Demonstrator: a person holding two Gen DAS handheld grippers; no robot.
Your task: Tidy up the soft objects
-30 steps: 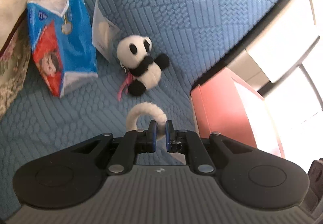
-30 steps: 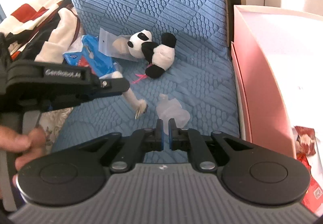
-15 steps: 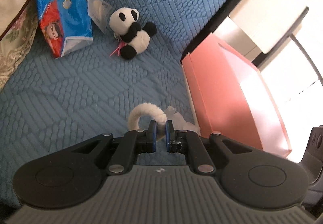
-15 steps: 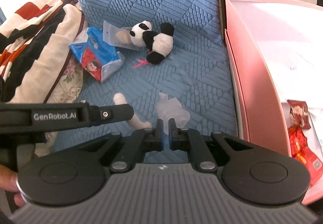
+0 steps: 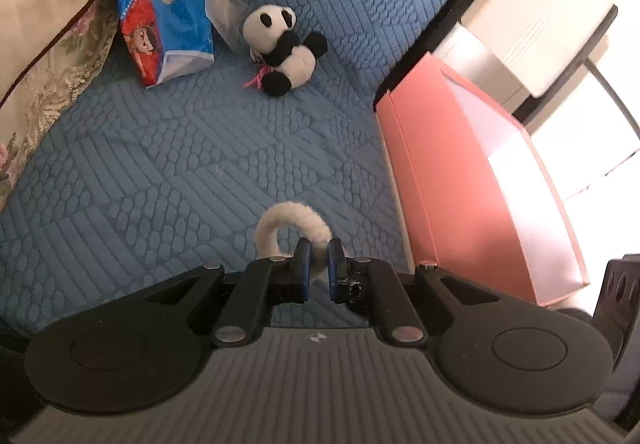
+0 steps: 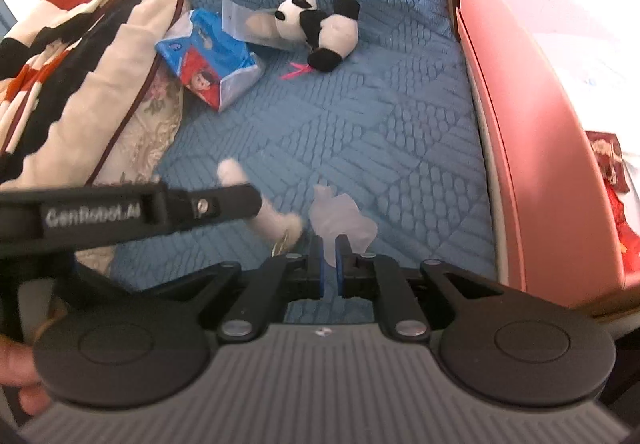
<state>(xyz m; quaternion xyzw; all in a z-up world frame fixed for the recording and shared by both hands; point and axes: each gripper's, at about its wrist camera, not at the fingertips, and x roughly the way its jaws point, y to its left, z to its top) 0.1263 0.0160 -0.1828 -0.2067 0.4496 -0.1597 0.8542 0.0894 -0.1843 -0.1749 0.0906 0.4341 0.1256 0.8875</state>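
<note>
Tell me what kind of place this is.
Probably a home living room or bedroom: a sofa or bed under a blue quilted cover, a floral cushion and patterned blanket, a panda plush and a pink storage box.

Readable text: "GenRobot.AI", white letters, slightly blurred, on the black arm of the left gripper point(image 6: 256, 204), left of frame in right wrist view. Print on blue tissue pack point(image 5: 162, 30), upper left: illegible.

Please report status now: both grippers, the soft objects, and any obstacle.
Left gripper shut on cream furry curved plush. Right gripper shut on clear crumpled plastic bag. Pink box alongside, nothing between.
</note>
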